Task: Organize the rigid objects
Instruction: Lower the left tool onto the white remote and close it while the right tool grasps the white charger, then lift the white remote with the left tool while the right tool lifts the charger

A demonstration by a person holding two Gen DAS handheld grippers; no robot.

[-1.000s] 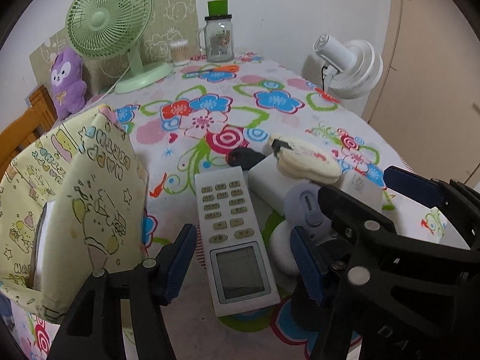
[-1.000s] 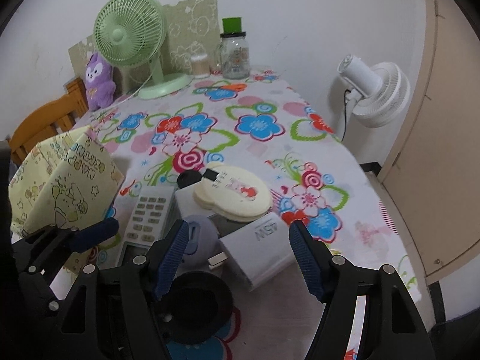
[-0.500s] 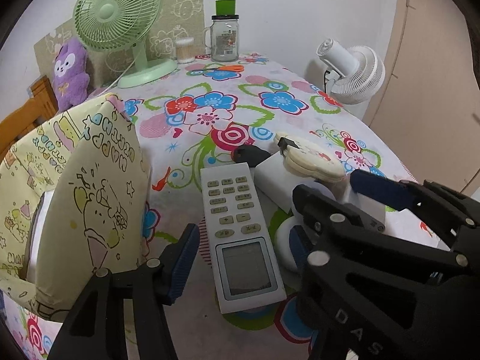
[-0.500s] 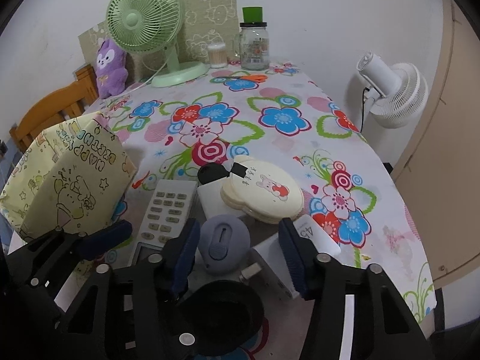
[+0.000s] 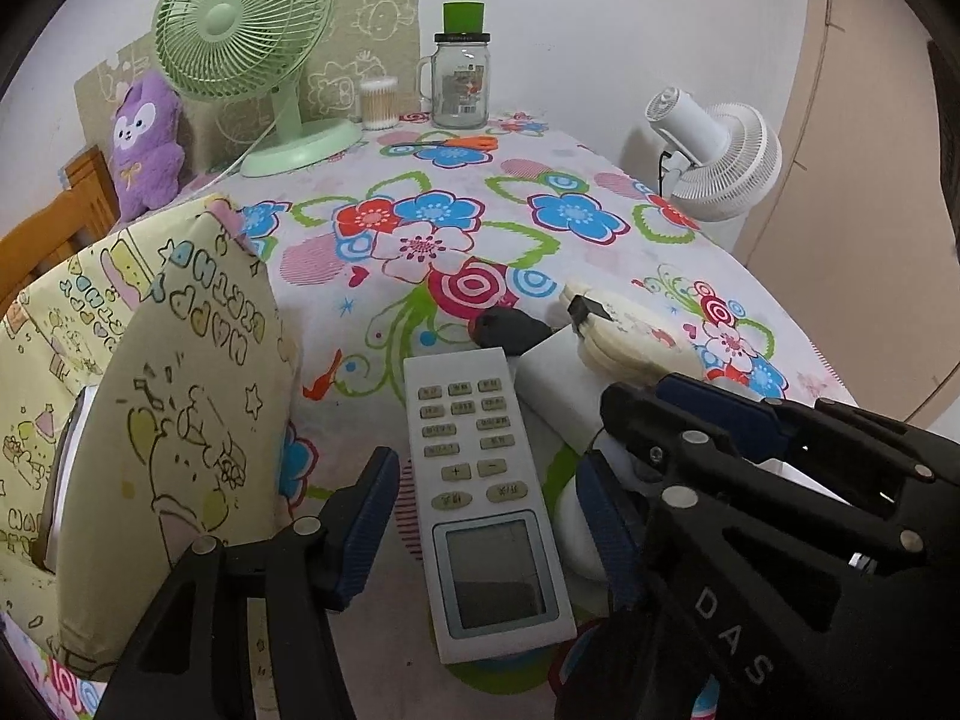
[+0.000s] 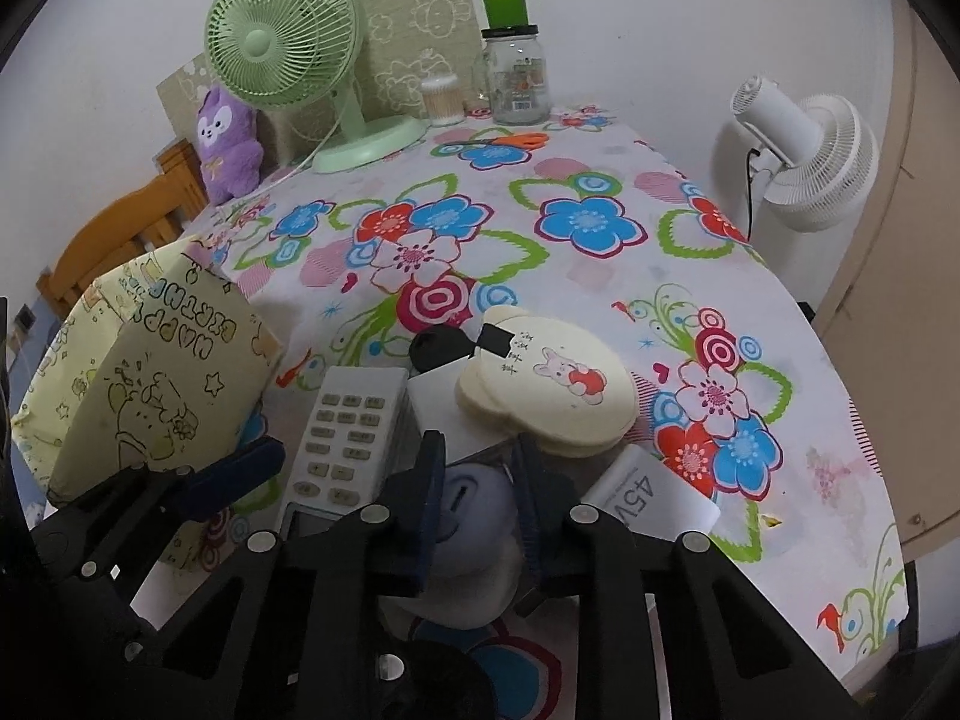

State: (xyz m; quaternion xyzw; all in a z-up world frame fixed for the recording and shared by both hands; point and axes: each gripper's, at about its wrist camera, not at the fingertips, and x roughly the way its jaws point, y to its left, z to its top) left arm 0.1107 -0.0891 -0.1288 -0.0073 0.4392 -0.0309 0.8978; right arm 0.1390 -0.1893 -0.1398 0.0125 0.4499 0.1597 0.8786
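A white remote control (image 5: pixel 480 468) lies screen-up on the flowered tablecloth (image 5: pixel 480 228). My left gripper (image 5: pixel 487 519) straddles its lower end. The jaws are closing, and a gap still shows between each blue pad and the remote. My right gripper (image 6: pixel 478 498) is shut on a grey round gadget (image 6: pixel 471 495) that sits on a white base just right of the remote. In the left wrist view the right gripper (image 5: pixel 714 420) covers that gadget. Behind them lie a cream bear-shaped case (image 6: pixel 552 384), a white block (image 6: pixel 444 402), a black lump (image 6: pixel 435 345) and a white 45W charger (image 6: pixel 651 495).
A yellow gift bag (image 5: pixel 150 390) stands close on the left. At the back are a green fan (image 5: pixel 252 42), a purple plush (image 5: pixel 147 144), a glass jar (image 5: pixel 459 84), a cotton swab tub (image 5: pixel 378 102) and orange scissors (image 5: pixel 474 143). A white fan (image 5: pixel 714 144) stands beyond the table's right edge.
My right gripper's jaws closed from wide open onto the grey round gadget. The left jaws drew in a little around the remote. Both views shifted slightly forward.
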